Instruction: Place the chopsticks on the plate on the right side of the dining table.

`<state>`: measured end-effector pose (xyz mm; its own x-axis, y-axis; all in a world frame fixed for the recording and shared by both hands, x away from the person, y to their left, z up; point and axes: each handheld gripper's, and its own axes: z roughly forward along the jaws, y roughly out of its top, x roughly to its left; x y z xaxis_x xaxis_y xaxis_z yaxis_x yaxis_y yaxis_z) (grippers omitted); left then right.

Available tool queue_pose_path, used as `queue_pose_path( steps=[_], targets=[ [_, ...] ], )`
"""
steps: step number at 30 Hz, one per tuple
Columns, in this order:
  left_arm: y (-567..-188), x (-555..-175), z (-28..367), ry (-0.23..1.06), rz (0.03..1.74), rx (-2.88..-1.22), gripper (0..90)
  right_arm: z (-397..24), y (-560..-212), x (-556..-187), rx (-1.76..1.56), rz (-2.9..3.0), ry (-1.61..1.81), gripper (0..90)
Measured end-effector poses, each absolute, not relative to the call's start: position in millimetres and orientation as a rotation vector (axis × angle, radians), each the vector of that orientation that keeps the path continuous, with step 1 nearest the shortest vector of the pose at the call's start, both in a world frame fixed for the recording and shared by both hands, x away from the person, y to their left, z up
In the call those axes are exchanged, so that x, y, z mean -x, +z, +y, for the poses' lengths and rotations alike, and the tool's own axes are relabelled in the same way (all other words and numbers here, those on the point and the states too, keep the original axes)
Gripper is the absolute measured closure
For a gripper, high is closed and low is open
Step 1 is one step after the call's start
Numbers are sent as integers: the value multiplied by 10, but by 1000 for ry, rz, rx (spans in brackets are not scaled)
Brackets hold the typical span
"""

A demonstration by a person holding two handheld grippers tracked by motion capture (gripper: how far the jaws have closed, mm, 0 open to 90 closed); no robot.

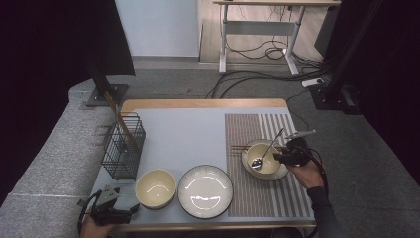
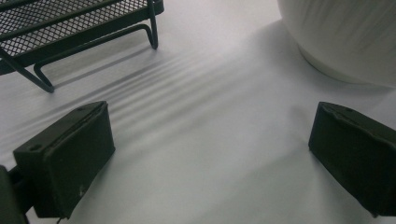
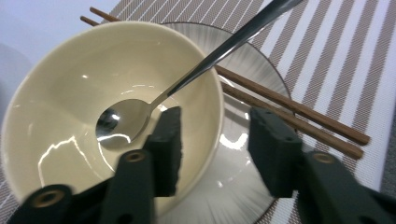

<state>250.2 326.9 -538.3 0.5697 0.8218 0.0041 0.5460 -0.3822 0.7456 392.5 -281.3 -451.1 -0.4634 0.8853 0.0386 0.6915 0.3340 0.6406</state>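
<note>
At the far left of the worktop a black wire basket stands with a wooden stick leaning out of it. In front of it, at the near left corner, the left tongs rest low at the edge, held in a hand; their jaws stand wide apart with nothing but bare worktop between them, as the left gripper view shows, the basket's foot ahead on one side and the wall of a cream bowl ahead on the other. That bowl sits empty just beside a dark glossy plate, which lies near the front edge, about mid-worktop.

Further right a striped mat covers the right part of the worktop. On it lies a small plate with a second cream bowl, the spoon bowl, standing on it. A metal spoon lies inside, its head at the bottom and its handle leaning up over the far rim. A pair of chopsticks rests across the small plate behind that bowl.

The right tongs hover at the near right rim of the spoon bowl, jaws apart: one jaw hangs inside the bowl close to the spoon's head, the other outside over the small plate, the rim between them. I cannot tell whether the inner jaw touches the spoon; nothing is clamped.
</note>
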Motion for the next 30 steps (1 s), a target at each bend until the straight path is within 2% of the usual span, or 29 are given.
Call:
queue_pose_path(
  steps=[10, 18, 30],
  targets=[
    [-5383, -2502, 3270, 491, 1088, -2085, 0, -2701, -4632, -4035, -1409, 2312, 781, 777],
    [-5383, -2502, 3270, 492, 1088, -2085, 0, -2704, -4643, -4059, -1447, 2303, 755, 827],
    [-5383, -2502, 3271, 491, 1089, -2085, 0, -2831, -4638, -4033, -1502, 2256, 739, 829]
  ],
)
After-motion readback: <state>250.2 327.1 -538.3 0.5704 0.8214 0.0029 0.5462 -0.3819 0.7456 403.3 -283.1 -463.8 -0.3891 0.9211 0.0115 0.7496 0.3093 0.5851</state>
